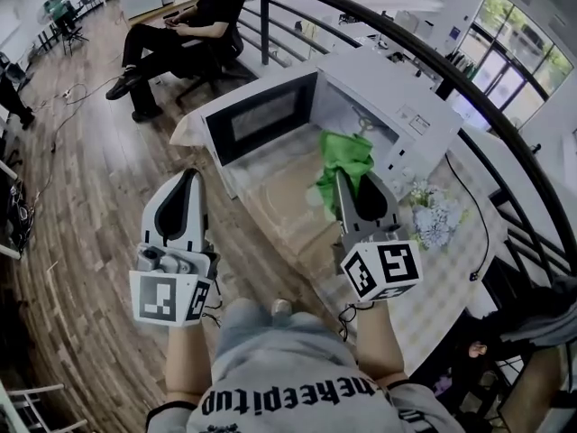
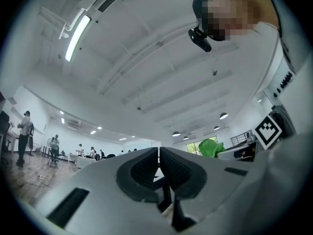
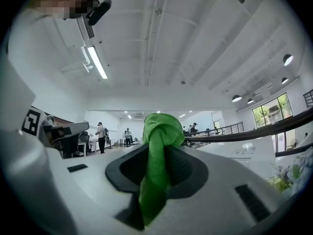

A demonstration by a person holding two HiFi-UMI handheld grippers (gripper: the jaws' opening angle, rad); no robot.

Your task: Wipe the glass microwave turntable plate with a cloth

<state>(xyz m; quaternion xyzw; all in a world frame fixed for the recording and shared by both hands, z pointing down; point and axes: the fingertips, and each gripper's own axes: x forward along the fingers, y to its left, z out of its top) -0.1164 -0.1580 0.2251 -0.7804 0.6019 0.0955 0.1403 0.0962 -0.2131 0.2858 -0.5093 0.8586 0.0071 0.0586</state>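
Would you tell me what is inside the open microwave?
Pale inner walls of the microwave show. The green cloth, held in the right tool, covers the cavity's lower part, so whether the glass plate lies there cannot be seen.

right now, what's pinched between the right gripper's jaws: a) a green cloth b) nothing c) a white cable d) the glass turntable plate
A: in the right gripper view, the right gripper is shut on the green cloth, which bunches into a knot above the jaws and hangs down between them.
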